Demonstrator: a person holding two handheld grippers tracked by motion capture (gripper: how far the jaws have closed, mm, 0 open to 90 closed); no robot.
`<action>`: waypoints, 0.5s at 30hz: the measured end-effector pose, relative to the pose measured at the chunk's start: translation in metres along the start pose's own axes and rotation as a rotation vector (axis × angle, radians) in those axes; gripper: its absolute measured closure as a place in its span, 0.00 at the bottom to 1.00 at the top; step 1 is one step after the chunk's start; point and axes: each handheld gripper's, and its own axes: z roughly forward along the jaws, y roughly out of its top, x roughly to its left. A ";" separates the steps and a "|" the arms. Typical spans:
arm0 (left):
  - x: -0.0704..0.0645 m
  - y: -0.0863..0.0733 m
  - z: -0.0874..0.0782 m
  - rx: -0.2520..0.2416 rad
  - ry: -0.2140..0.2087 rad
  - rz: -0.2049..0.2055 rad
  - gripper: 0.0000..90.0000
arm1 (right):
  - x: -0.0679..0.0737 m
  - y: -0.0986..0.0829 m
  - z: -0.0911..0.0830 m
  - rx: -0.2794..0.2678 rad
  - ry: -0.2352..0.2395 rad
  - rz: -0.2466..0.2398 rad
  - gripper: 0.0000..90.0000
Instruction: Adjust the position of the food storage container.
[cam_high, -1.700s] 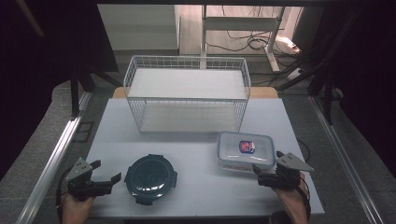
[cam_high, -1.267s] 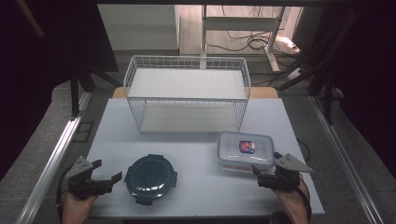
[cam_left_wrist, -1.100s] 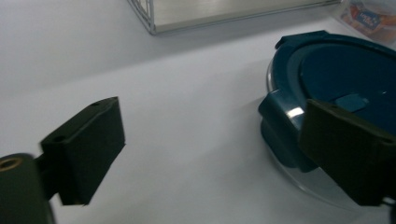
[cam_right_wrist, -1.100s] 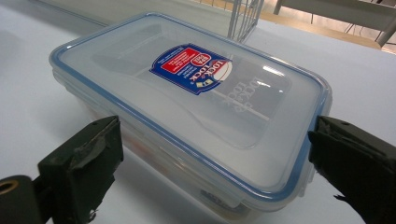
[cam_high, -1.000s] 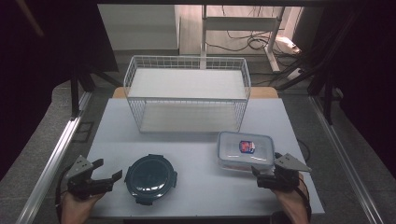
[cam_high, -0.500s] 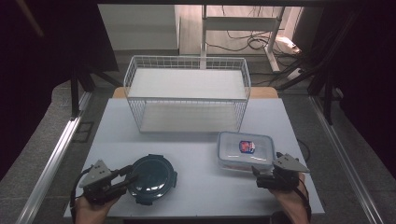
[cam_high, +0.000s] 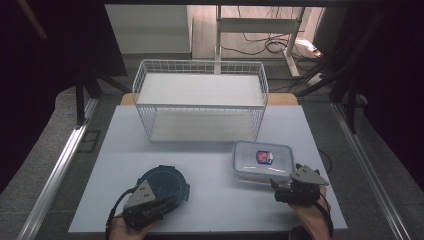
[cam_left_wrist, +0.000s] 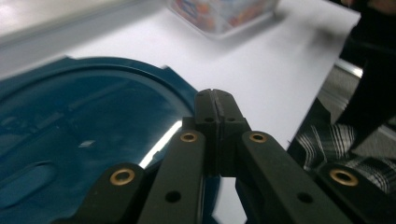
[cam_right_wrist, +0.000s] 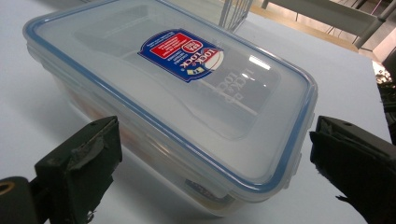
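Apparently the work has barely begun: the white wire basket (cam_high: 200, 102) at the far side of the white table (cam_high: 215, 200) holds nothing, and both containers sit on the tabletop near the front edge. The left gripper (cam_left_wrist: 215, 109) has its jaws pressed together, poised over the near rim of the round dark-teal lidded container (cam_high: 162, 185) without pinching anything that I can make out. The right gripper (cam_right_wrist: 215, 158) is spread wide, its jaws flanking the near corner of the clear rectangular plastic box with a blue-edged lid (cam_right_wrist: 173, 93), not touching. Grasping and moving both remain. The box's red-and-blue sticker (cam_right_wrist: 184, 53) reads "LOCK & LOCK", repeated embossed in the lid.
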 end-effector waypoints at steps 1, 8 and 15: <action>-0.003 0.000 0.003 0.010 0.000 0.003 1.00 | 0.000 0.000 0.000 -0.003 0.001 -0.001 0.02; -0.012 -0.006 0.012 0.055 0.002 -0.028 1.00 | 0.000 0.000 0.000 0.000 0.002 -0.004 0.03; -0.014 -0.009 0.016 0.076 0.037 -0.014 1.00 | 0.002 -0.001 0.001 0.010 0.000 -0.023 0.03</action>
